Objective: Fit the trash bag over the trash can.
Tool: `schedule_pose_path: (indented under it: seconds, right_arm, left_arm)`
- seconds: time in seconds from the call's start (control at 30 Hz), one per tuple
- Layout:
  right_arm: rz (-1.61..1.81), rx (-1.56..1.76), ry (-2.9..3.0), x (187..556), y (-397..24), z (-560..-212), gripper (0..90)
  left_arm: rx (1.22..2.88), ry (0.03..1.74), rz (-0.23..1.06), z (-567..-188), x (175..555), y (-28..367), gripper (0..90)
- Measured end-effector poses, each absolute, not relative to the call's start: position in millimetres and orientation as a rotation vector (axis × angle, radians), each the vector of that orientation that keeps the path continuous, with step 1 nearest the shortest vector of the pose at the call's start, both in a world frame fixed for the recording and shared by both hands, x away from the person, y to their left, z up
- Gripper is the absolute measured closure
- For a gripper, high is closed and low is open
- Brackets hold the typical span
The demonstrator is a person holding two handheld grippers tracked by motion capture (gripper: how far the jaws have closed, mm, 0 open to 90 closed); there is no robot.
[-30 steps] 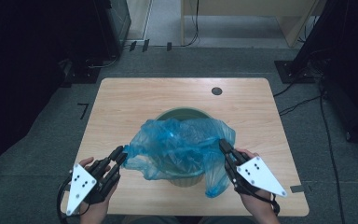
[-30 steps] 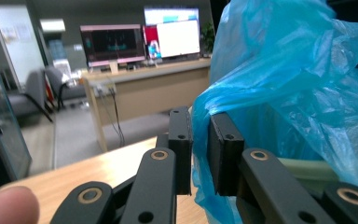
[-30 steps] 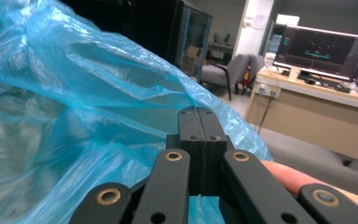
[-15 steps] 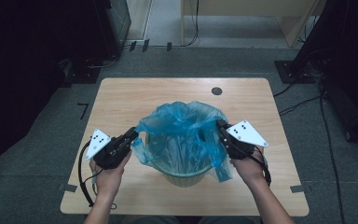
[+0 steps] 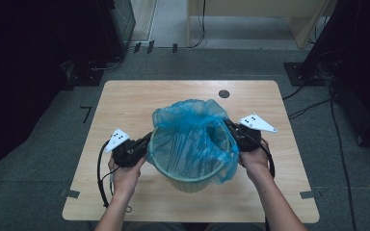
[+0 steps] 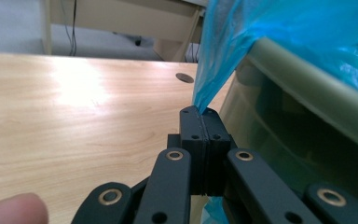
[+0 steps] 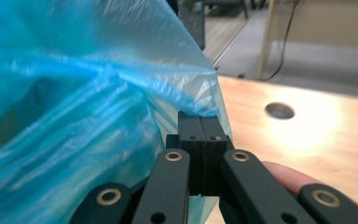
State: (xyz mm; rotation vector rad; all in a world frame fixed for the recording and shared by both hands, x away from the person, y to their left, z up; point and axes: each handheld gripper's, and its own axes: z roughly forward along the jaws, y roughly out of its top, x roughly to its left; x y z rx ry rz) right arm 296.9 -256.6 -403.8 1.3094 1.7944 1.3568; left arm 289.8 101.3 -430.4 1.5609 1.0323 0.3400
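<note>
Pinching blue bag film on both sides, fitting the liner over the bin rim.

Left fingers (image 6: 200,122) are pressed together on a thin fold of the bag (image 5: 192,126) just outside the bin (image 5: 189,179) wall; the film runs up from the tips, taut, to the rim. They have just been closing, film between them. Right fingers (image 7: 201,126) likewise pressed together on the bag edge at the opposite side, film bunched above the tips.

Bin stands upright mid-bench (image 5: 125,103), nearer my edge. The bag sits inside it, mouth draped over the near rim, back part standing up loose above the far rim.

From above: left gripper (image 5: 142,147) and right gripper (image 5: 230,131) flank the bin, each touching the bag at rim level.

My read on doing this well:
- pull both sides outward and down together, even tension, so the bin doesn't tip or slide
- keep the pinch on the hem only; film is thin and could tear
- get the cuff below the rim lip before letting go
- far side looks unseated, do that next

Grommet hole (image 5: 224,94) at the far bench edge, well apart.
</note>
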Motion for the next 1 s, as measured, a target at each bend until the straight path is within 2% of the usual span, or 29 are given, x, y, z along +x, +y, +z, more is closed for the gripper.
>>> schedule_pose_path:
  seconds: [0.17,0.6,0.77,0.97,1.0]
  right_arm:
    - [1.468,1.383,1.818,306,-259,-416,90.0]
    - [1.388,1.372,1.877,310,-245,-429,90.0]
    - [1.349,1.408,1.897,310,-243,-444,90.0]
    - [1.346,1.378,1.881,298,-252,-459,89.8]
    - [1.364,1.382,1.859,295,-255,-459,86.8]
  left_arm:
    - [1.582,1.076,0.305,-439,300,99,90.0]
    - [1.643,1.126,0.269,-461,309,94,89.6]
    - [1.639,1.172,0.249,-474,305,102,89.6]
    - [1.604,1.15,0.244,-480,288,119,88.2]
    - [1.585,1.14,0.243,-479,284,123,87.0]
